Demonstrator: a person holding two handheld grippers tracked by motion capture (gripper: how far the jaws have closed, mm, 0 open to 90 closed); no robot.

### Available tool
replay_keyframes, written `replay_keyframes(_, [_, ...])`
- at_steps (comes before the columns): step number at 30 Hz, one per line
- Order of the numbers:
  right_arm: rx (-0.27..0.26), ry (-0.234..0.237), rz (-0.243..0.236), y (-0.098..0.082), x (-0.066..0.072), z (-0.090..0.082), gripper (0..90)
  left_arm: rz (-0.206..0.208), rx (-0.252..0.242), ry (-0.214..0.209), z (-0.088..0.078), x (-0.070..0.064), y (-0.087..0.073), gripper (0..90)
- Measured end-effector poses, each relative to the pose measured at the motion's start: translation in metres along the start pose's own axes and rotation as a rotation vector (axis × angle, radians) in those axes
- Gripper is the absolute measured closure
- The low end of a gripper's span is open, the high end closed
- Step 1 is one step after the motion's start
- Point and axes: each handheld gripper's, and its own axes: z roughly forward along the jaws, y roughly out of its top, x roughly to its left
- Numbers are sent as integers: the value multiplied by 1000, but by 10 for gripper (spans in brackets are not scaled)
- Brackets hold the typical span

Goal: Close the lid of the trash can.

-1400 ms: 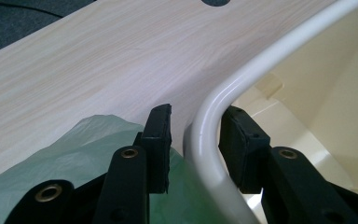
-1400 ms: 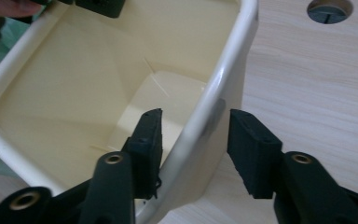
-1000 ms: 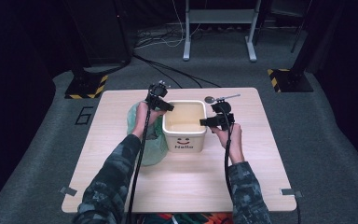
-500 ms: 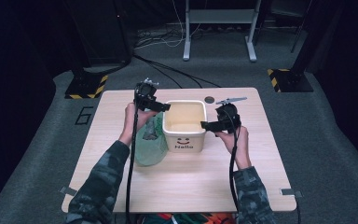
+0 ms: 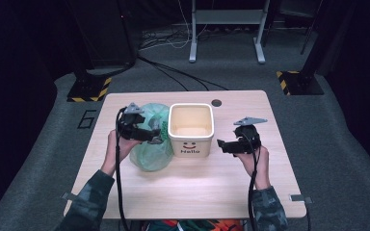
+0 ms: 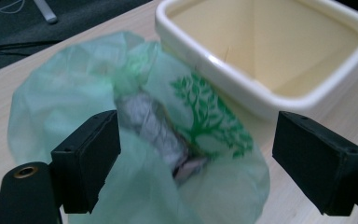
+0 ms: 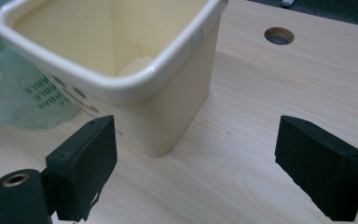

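Note:
A cream square bin (image 5: 191, 144) with a smiley and "Hello" on its front stands mid-table; its inside looks bare. A crumpled green plastic bag (image 5: 149, 151) with a tree print lies against the bin's left side. My left gripper (image 5: 157, 135) hovers over the bag, and its jaws have just been opening. In the left gripper view the bag (image 6: 74, 79) lies below the left gripper (image 6: 200, 140), untouched, with the bin (image 6: 223, 65) beyond. My right gripper (image 5: 224, 145) sits just right of the bin, its jaws just opened too. Nothing lies between the right gripper (image 7: 193, 144) jaws; the bin (image 7: 177, 107) stands ahead.
The wooden table (image 5: 197, 183) has a round cable hole (image 5: 216, 102) behind the bin, also seen as the hole (image 7: 278, 35) in the right gripper view. Cables trail from both grippers toward the front edge. Dark floor with stands and cables surrounds the table.
Both grippers have drawn away from the bin's rim, the left one leftward over the bag, the right one rightward and nearer me. Both pairs of jaws have opened. The bin stays put.

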Motion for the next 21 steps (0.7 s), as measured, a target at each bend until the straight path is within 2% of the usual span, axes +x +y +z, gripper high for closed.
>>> replay_keyframes(3, [11,-25,-9,-15,-4,1,103,-2,-20,27,-9,-3,-21,145])
replay_keyframes(4, [18,-31,-4,-21,-5,2,99,0,-27,26,-12,-3,-28,145])
replay_keyframes(6, [23,-53,-4,-32,-11,5,96,4,-39,-3,-13,-4,-43,145])
replay_keyframes(9, [31,-82,12,-49,-19,10,89,8,-13,-3,-8,-2,-65,128])
replay_keyframes(12, [61,-105,49,-70,-28,17,83,-31,-23,2,-8,-2,-88,121])
replay_keyframes(15, [78,-126,79,-89,-34,23,80,-55,-32,30,-7,-5,-113,119])
replay_keyframes(19, [101,-171,87,-111,-41,30,80,-72,6,69,1,-10,-145,113])
replay_keyframes(21, [115,-186,90,-119,-44,33,66,-63,52,89,9,-12,-156,102])
